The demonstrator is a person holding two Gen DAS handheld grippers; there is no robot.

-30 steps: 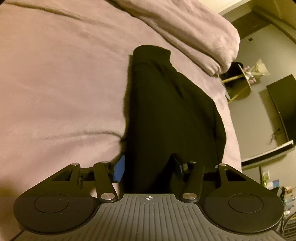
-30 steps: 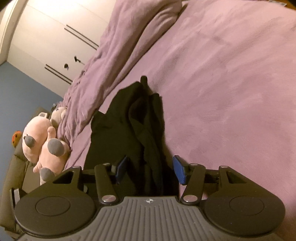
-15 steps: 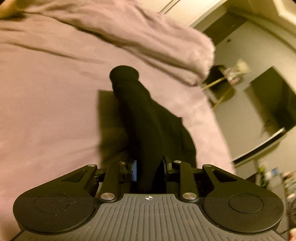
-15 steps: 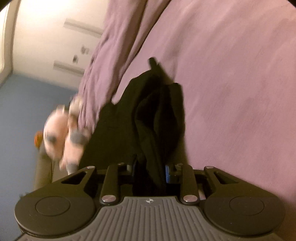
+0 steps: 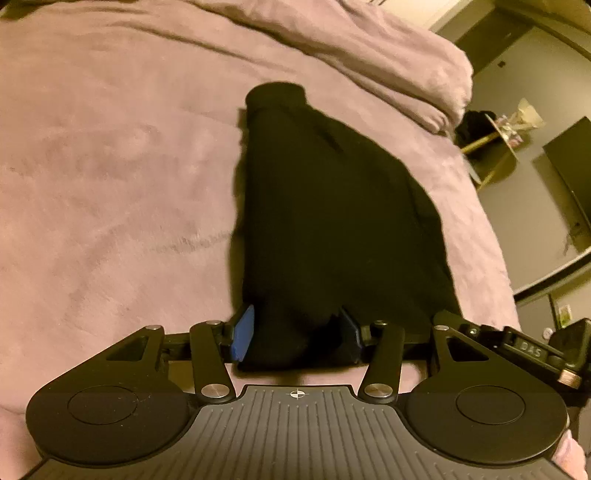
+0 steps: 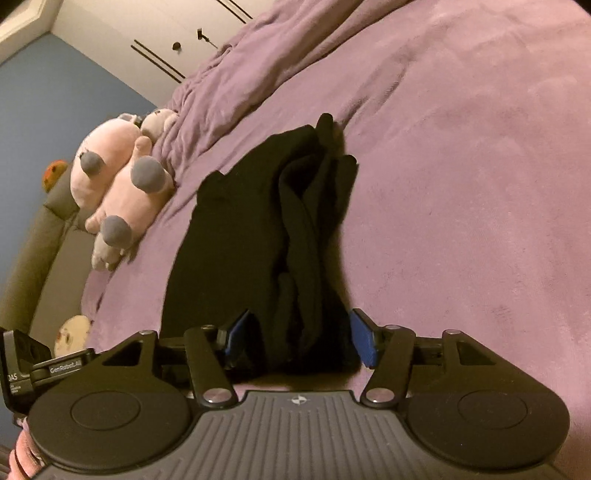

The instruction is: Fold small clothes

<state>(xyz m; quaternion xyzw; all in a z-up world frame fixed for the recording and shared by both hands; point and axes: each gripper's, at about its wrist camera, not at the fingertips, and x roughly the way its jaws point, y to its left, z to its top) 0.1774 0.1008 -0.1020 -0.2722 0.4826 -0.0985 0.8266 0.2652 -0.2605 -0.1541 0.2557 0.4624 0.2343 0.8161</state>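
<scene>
**Both grippers wide open around the black garment**

The black garment (image 5: 332,221) lay on the purple bed (image 5: 110,184), stretching forward from both grippers. Left gripper (image 5: 295,334) and right gripper (image 6: 298,341) had jaws spread, straddling its near edge, probably not pinching anything.

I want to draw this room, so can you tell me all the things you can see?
Garment: one, black, lying on the bed between both grippers' open fingers.
Bedspread: one, purple, under the garment.
Duvet: one, purple, bunched along the far edge.
Plush toy: one, pink with grey feet, at the bed's edge.
Wardrobe: one, cream, against the wall.
Screen: one, dark, on the grey wall.
Left gripper: black with blue pads, open.
Right gripper: black with blue pads, open.
</scene>
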